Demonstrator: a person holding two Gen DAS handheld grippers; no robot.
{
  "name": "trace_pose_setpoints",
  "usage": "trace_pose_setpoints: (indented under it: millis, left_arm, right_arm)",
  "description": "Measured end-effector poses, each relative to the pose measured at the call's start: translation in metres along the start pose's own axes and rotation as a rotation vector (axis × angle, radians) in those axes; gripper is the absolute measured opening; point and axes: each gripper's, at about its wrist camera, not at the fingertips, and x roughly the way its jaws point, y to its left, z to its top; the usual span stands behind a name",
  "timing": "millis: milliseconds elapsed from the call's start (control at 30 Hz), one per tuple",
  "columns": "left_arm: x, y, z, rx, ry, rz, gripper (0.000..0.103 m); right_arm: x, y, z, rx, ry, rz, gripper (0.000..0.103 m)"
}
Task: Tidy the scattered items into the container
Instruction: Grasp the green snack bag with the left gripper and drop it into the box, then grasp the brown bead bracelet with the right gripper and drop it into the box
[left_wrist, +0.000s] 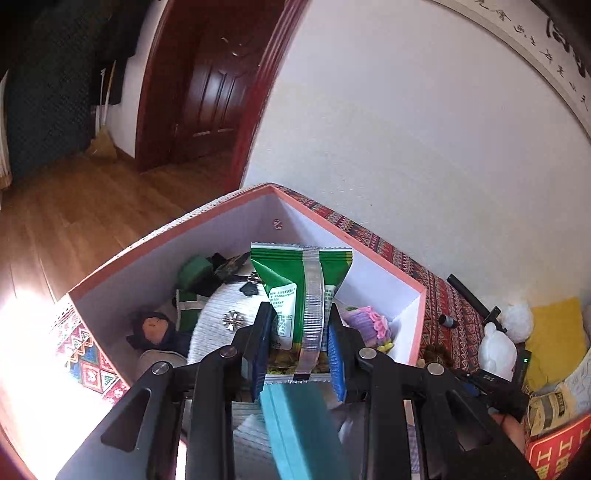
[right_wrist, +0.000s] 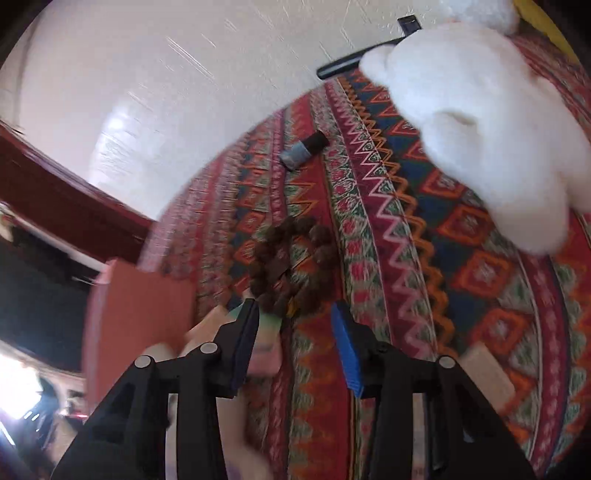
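Observation:
My left gripper (left_wrist: 300, 308) is shut on a green snack packet (left_wrist: 291, 269) and holds it upright over the salmon-rimmed box (left_wrist: 207, 218). Inside the box lie a small dark doll (left_wrist: 155, 328), a white knitted piece (left_wrist: 225, 306), a green item (left_wrist: 194, 273) and a purple crochet toy (left_wrist: 367, 319). My right gripper (right_wrist: 295, 310) is open above the patterned cloth (right_wrist: 406, 258), with nothing between its fingers. A brown bead bracelet (right_wrist: 295, 258) lies just beyond its fingertips. The box's corner (right_wrist: 140, 306) shows to its left.
A white plush toy (right_wrist: 480, 129) sits at the right, and a small blue-labelled bottle (right_wrist: 304, 151) lies near the wall. A black rod (right_wrist: 343, 66) rests along the wall. A teal box (left_wrist: 299, 424) shows under my left fingers. Yellow cloth (left_wrist: 554, 332) and packets lie far right.

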Motion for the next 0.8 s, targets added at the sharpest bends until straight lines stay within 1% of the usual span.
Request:
trace_pose_setpoints:
  millis: [67, 133, 167, 233, 300, 333, 433, 533, 600, 633, 667, 700, 800]
  left_arm:
    - [-0.002, 0.011, 0.004, -0.018, -0.010, 0.001, 0.024]
    - [-0.005, 0.023, 0.009, -0.029, -0.024, 0.020, 0.024]
    - [-0.005, 0.029, 0.010, -0.039, -0.031, 0.028, 0.024]
    - [-0.010, 0.045, 0.014, -0.071, -0.038, 0.030, 0.024]
    - [-0.013, 0.059, 0.017, -0.095, -0.041, 0.038, 0.024]
    - [-0.013, 0.066, 0.018, -0.106, -0.042, 0.041, 0.024]
    - [-0.012, 0.083, 0.021, -0.152, -0.033, 0.022, 0.024]
    - [-0.004, 0.094, 0.026, -0.167, -0.022, -0.001, 0.025]
    - [0.005, 0.100, 0.027, -0.167, 0.001, 0.002, 0.044]
    - [0.009, 0.104, 0.026, -0.175, 0.016, 0.011, 0.076]
    - [0.011, 0.109, 0.026, -0.188, 0.028, 0.020, 0.097]
    - [0.012, 0.113, 0.025, -0.203, 0.029, 0.024, 0.099]
    - [0.006, 0.124, 0.026, -0.250, 0.017, 0.016, 0.099]
  right_arm:
    - [0.034, -0.002, 0.006, 0.022, 0.050, -0.047, 0.039]
    - [0.041, 0.002, 0.011, -0.008, -0.002, -0.090, 0.029]
    - [0.042, 0.004, 0.012, -0.023, -0.007, -0.124, 0.019]
    - [0.036, 0.001, 0.013, -0.012, -0.006, -0.104, 0.018]
    - [0.020, -0.003, 0.011, 0.010, -0.018, -0.075, 0.018]
    - [0.008, 0.001, 0.009, -0.007, -0.035, -0.066, 0.018]
    - [-0.039, 0.030, 0.003, -0.123, -0.116, -0.066, 0.018]
    - [-0.086, 0.067, -0.003, -0.238, -0.174, -0.035, 0.018]
    - [-0.111, 0.095, -0.006, -0.311, -0.208, -0.004, 0.018]
    - [-0.126, 0.111, -0.009, -0.348, -0.229, 0.017, 0.018]
    - [-0.140, 0.128, -0.013, -0.387, -0.251, 0.038, 0.018]
    - [-0.155, 0.146, -0.018, -0.431, -0.275, 0.056, 0.018]
    - [-0.184, 0.198, -0.034, -0.547, -0.319, 0.116, 0.018]
